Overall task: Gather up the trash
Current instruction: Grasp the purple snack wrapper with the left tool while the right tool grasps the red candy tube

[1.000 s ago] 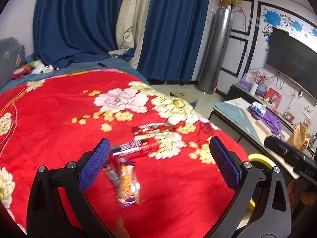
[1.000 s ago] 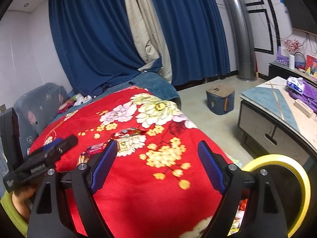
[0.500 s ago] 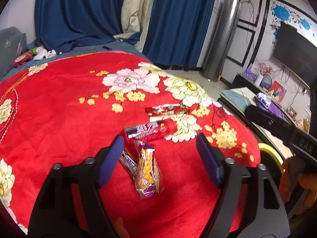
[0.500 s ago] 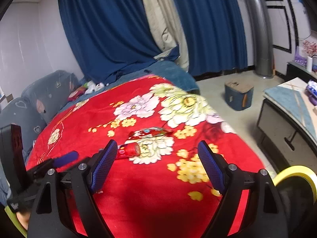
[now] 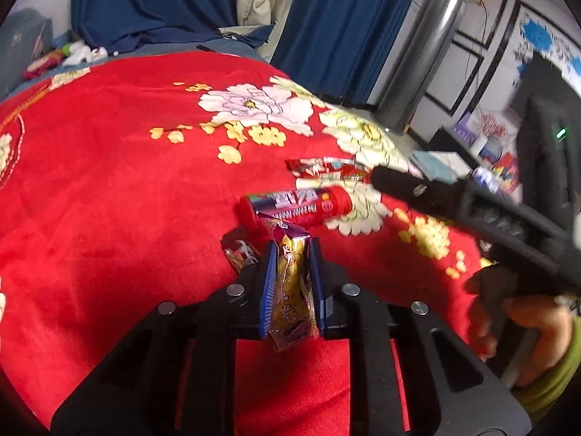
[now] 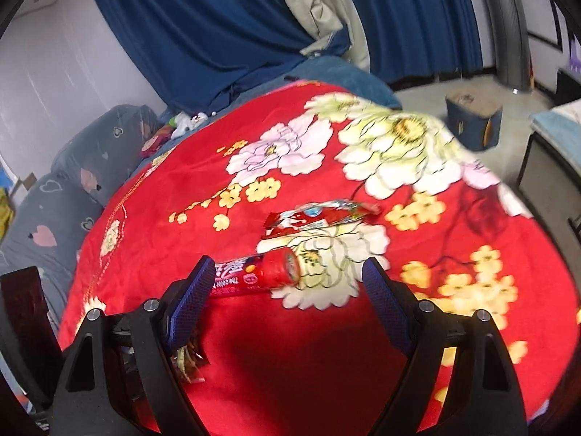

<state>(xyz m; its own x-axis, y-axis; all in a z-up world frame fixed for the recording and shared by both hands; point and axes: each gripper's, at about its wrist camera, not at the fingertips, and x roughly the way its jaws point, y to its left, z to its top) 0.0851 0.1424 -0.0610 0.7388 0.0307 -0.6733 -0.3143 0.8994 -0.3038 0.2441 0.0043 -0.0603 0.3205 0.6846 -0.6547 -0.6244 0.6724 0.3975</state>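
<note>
Trash lies on a red floral blanket [image 5: 109,181]. My left gripper [image 5: 292,250] has its jaws closing, and the blue pads press on a yellow-and-purple snack wrapper [image 5: 290,287] that stands between them. A crumpled clear wrapper [image 5: 241,250] lies just left of it. Beyond are a red candy tube [image 5: 301,205] and a flat red wrapper [image 5: 326,169]. My right gripper [image 6: 287,272] is open, low over the blanket, with the red tube [image 6: 268,272] lying between its fingertips, untouched. The flat red wrapper [image 6: 319,216] lies past it. A hand [image 5: 526,323] holds the right gripper.
Blue curtains [image 6: 225,25] hang behind the bed. Grey heart-print cushions [image 6: 54,196] sit at the left. On the floor to the right are a blue box [image 6: 472,120], a silver column [image 5: 421,61] and a low cabinet [image 6: 552,160].
The left jaws went from wide open to closed on the yellow-and-purple wrapper as the gripper sank toward it. The right gripper swung left over the blanket and now frames the red tube.
</note>
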